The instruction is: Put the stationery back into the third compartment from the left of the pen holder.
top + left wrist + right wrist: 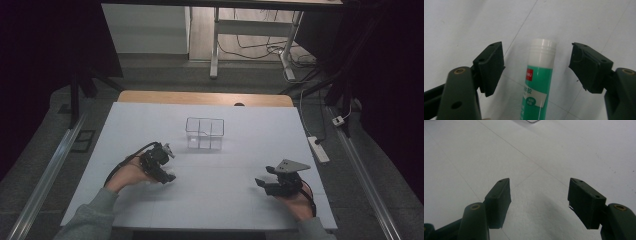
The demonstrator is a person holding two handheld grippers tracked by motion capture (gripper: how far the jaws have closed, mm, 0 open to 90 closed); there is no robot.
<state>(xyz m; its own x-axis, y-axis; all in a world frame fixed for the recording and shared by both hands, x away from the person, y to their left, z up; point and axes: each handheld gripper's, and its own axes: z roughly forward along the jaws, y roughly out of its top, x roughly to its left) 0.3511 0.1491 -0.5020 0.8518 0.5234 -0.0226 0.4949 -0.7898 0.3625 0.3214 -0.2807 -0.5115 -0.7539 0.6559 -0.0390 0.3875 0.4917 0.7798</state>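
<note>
We start at the left, where our left gripper (159,164) sits low over the white desk (240,200), at about seven o'clock from the clear divided box (204,133) in the middle. In the left gripper view a glue stick (537,85) lies flat on the desk between the two black fingers (489,67), its white cap pointing to twelve o'clock and its green body running back toward six. The fingers are released, spread wide on either side of the tube, and neither one touches it. We judge that we are at the grasp step: the gripper is lined up around the glue stick but has not closed on it

Next we would squeeze the fingers in on the green body, evenly from nine and three o'clock so the round tube does not roll out, then lift and carry it toward the box, which stands well apart at about one o'clock from this hand

Moving right, the box looks empty as far as we can tell. Farther right, our right gripper (278,183) rests near the desk's front edge at about five o'clock from the box. Its fingers (498,202) are also released, with bare desk between them, so we read this hand as waiting
</note>
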